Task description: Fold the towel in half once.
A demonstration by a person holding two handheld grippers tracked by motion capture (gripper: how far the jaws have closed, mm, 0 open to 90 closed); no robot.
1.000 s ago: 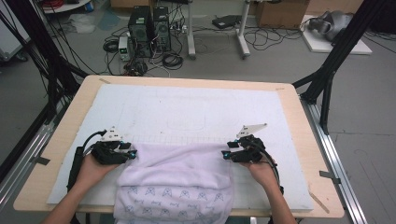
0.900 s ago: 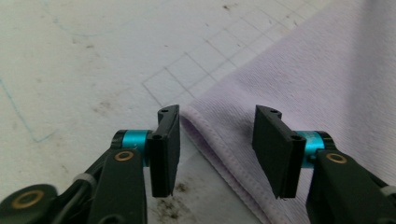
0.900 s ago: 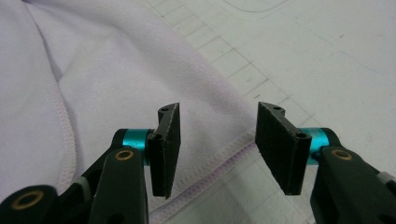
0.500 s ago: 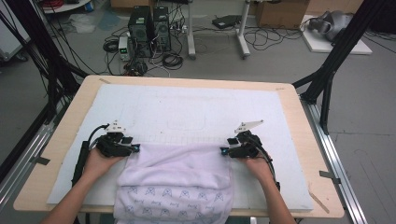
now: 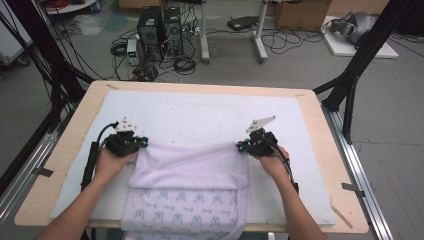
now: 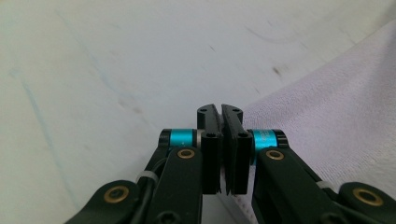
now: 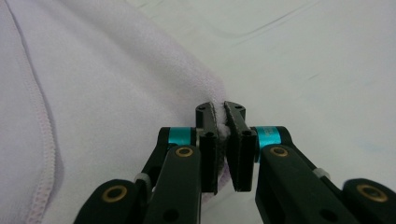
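Pinching the towel [image 5: 190, 167] corners, both jaws are closing tight, its folded edge running straight between left gripper [image 5: 141, 143] and right gripper [image 5: 241, 146].

One towel [image 5: 187, 187], two grippers, one white mat [image 5: 200, 115], one table [image 5: 75, 130].

No readable text, labels, brands or numbers anywhere. Pale lilac towel [image 5: 187, 200] carries repeating printed motif on lower folded layer, too small to make out as letters. Computer towers [image 5: 160, 30] on floor show no legible markings.
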